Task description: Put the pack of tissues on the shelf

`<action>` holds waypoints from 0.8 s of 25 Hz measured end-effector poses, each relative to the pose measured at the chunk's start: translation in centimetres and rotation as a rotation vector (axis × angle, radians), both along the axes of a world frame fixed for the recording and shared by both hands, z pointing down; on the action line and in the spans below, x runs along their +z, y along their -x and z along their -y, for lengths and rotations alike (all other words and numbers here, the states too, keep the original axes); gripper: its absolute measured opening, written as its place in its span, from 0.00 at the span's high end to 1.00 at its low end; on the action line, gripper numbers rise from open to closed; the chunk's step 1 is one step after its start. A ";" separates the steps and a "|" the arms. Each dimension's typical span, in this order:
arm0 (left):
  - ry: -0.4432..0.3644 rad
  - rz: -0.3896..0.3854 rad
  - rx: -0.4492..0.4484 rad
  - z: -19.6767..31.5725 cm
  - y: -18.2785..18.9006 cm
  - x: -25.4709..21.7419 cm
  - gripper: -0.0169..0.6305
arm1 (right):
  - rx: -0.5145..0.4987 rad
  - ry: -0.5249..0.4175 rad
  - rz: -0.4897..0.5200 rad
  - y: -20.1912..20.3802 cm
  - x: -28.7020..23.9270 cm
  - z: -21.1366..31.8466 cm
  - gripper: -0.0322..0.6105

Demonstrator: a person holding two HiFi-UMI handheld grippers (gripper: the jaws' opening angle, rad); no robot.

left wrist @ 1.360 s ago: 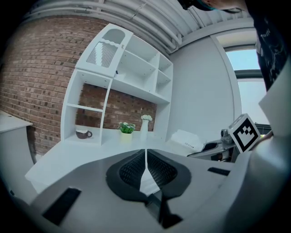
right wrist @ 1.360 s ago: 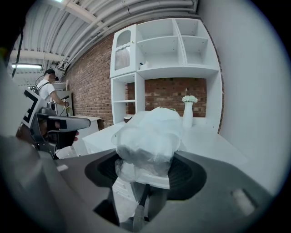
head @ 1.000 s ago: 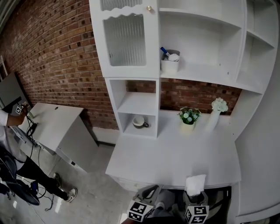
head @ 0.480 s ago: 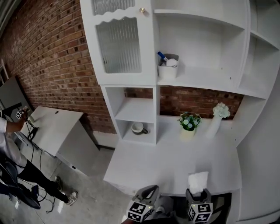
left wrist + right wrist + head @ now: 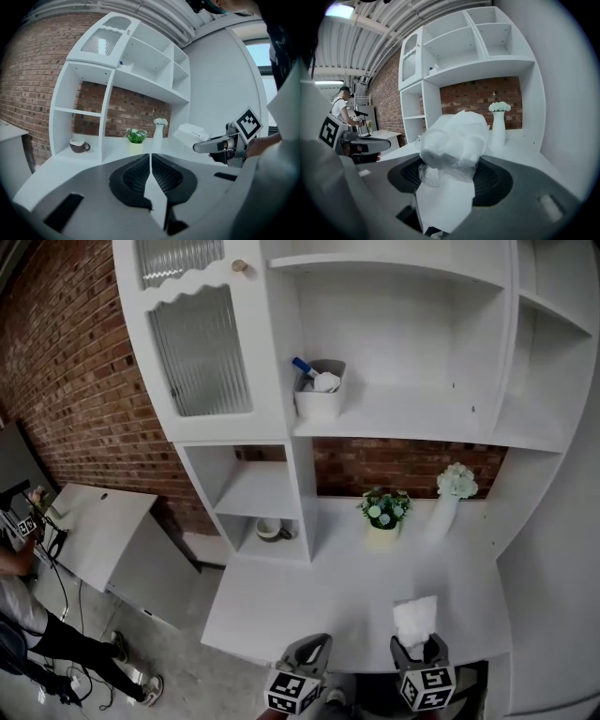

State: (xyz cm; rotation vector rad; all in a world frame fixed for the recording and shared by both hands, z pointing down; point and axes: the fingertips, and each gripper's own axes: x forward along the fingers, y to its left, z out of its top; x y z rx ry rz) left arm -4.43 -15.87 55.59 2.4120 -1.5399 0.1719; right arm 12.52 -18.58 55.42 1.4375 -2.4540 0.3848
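Note:
The pack of tissues point(image 5: 416, 620), white in clear wrap, stands up between the jaws of my right gripper point(image 5: 418, 647), which is shut on it over the front edge of the white desk point(image 5: 309, 601). In the right gripper view the pack point(image 5: 454, 136) fills the middle and hides the fingertips. My left gripper point(image 5: 313, 647) hovers beside it to the left, jaws shut with nothing in them point(image 5: 150, 157). The white shelf unit point(image 5: 394, 418) rises behind the desk; its wide upper shelf is mostly bare.
A white tub point(image 5: 319, 395) with small items sits on the upper shelf. A cup point(image 5: 270, 529) stands in the lower cubby. A potted plant point(image 5: 382, 510) and a white vase point(image 5: 448, 498) stand at the desk's back. A person point(image 5: 19, 549) stands by a side table point(image 5: 94, 521) at far left.
Both grippers, with the pack in the right one, have come forward to the desk's front edge. The shelf unit now looks nearer and has shifted left in the head view.

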 end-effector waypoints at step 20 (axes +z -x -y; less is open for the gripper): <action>-0.047 0.035 0.050 3.9 -3.1 -0.7 0.95 | 0.067 -0.003 0.010 -4.2 -1.7 5.7 0.51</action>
